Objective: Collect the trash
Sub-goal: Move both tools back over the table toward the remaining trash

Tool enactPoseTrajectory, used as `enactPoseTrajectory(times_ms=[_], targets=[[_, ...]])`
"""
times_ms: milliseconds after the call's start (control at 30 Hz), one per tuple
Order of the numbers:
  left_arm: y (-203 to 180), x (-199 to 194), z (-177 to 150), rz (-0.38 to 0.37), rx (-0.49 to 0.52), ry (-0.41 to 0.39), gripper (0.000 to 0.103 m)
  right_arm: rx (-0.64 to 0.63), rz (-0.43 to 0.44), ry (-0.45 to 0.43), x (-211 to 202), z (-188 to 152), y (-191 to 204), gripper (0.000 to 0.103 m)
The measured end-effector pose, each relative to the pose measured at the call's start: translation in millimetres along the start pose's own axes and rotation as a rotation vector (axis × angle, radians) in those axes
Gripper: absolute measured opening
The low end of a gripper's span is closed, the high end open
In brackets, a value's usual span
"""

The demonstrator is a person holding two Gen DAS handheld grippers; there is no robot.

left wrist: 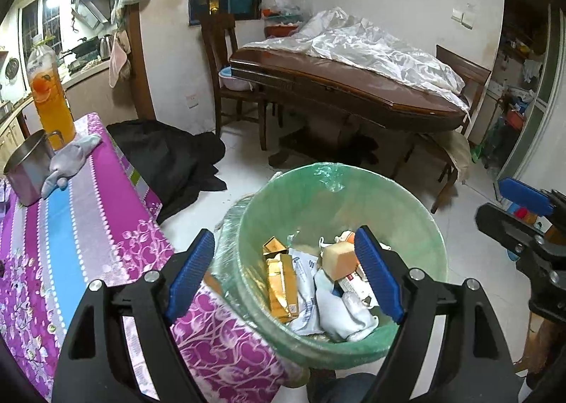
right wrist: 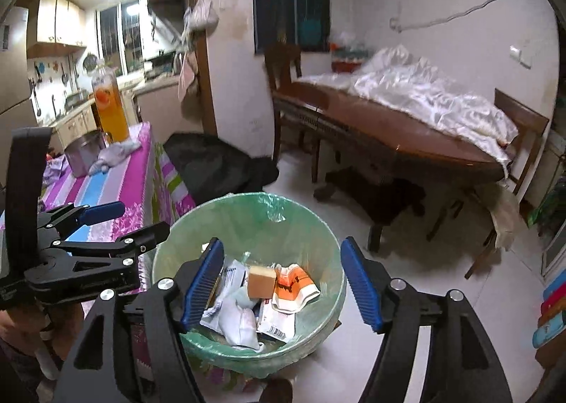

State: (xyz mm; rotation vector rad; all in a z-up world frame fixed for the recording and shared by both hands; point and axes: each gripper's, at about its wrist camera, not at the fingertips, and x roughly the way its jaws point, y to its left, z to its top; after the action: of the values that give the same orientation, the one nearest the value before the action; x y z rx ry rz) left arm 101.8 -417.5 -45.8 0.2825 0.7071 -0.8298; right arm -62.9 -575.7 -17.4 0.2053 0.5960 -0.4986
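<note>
— Green-lined bin (left wrist: pixel 417 226) status?
— It stands on the floor beside the pink cloth table (left wrist: pixel 88 226). Trash lies inside: gold cartons (left wrist: pixel 281 282), a tan block (right wrist: pixel 261 281), an orange-and-white packet (right wrist: pixel 295 282), and white wrappers (left wrist: pixel 336 311).
— Left gripper (left wrist: pixel 284 279)?
— It hangs over the bin's near rim, jaws apart, nothing between the pads.
— Right gripper (right wrist: pixel 281 281)?
— It is above the bin, jaws spread, empty.
— Anything on the table?
— A steel mug (left wrist: pixel 26 169), a grey rag (left wrist: pixel 70 162) and an orange drink bottle (left wrist: pixel 49 98).
</note>
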Motion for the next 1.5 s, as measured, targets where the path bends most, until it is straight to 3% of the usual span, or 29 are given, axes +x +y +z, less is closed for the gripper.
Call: enactPoseTrajectory(times_ms=[267, 500, 933, 1133, 1500], targets=[[7.7, -28.3, -11.4, 0.022, 0.017, -0.045, 0.081, 0.017, 0.004, -0.092, -34.4, -31.3, 21.4, 0.08], [23.1, -46.7, -21.2, 0.055, 0.013, -0.061, 0.085, -0.014, 0.037, -0.124, -48.1, -49.1, 50.2, 0.087], [88.3, -87.1, -52.2, 0.161, -0.052, -0.067, 0.089, -0.153, 0.197, -0.134, -43.1, -44.0, 141.5, 0.091], [157.5, -117.4, -77.6, 0.239, -0.15, -0.049, 0.089, -0.247, 0.302, -0.115, -33.0, -40.9, 201.6, 0.091], [348.1, -182.5, -151.0, 0.431, -0.599, -0.035, 0.089, -0.348, 0.461, -0.046, -8.4, -44.6, 298.8, 0.091]])
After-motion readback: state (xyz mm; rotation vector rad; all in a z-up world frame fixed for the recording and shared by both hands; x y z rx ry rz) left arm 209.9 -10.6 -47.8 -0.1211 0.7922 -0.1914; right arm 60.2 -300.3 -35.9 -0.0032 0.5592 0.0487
